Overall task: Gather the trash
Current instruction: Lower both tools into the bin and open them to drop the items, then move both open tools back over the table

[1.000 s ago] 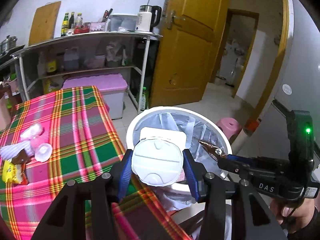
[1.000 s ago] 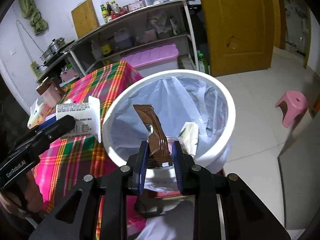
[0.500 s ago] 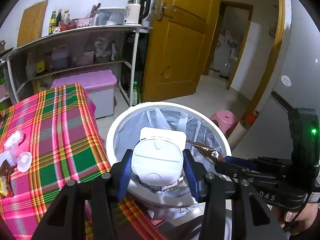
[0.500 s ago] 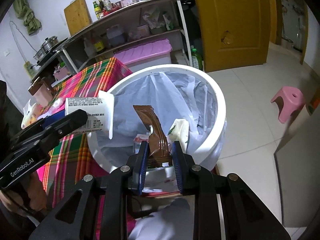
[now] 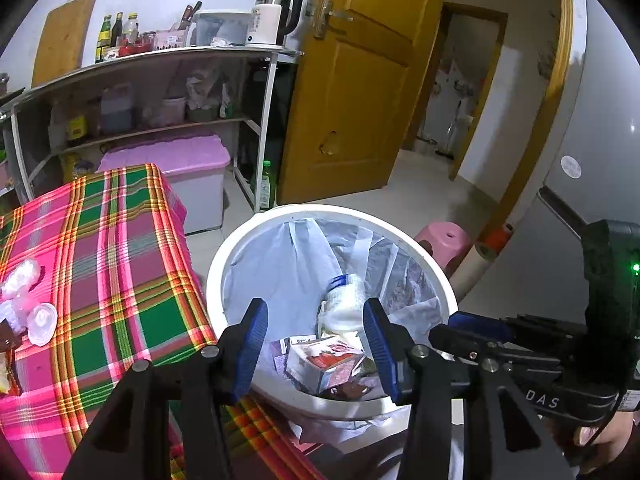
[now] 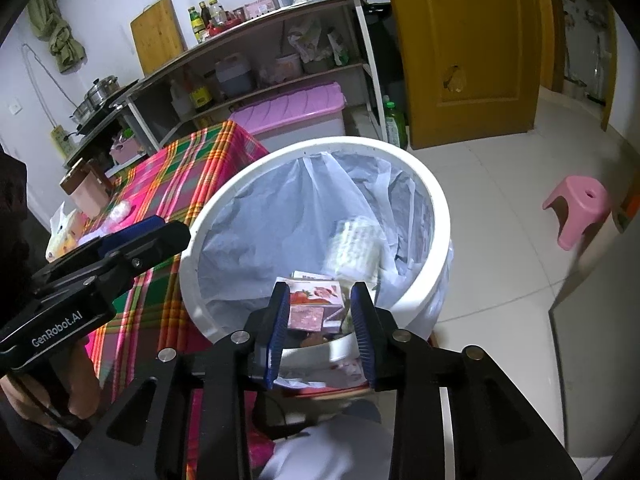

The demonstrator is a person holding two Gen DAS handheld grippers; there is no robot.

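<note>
A white trash bin point(image 5: 256, 240) with a clear liner stands beside the plaid table; it also shows in the right wrist view point(image 6: 432, 200). My left gripper point(image 5: 316, 344) is open and empty over the bin's near rim. My right gripper point(image 6: 320, 332) is open and empty over the same rim. Inside the bin lie a white yogurt cup point(image 5: 344, 304), blurred in the right wrist view point(image 6: 356, 248), a pink strawberry carton point(image 5: 324, 364) point(image 6: 316, 304) and a brown wrapper point(image 5: 348, 390). More trash point(image 5: 28, 308) lies on the table point(image 5: 120, 264) at the left.
A pink stool point(image 6: 580, 208) stands on the tiled floor to the right. A shelf with a pink storage box point(image 5: 176, 184) is behind the table, next to a yellow door point(image 5: 352, 92). A tissue box and a brown container point(image 6: 84, 192) are on the table's far side.
Both grippers opened over the bin. The white cup left my left gripper and the brown wrapper left my right gripper; both now lie inside the bin.
</note>
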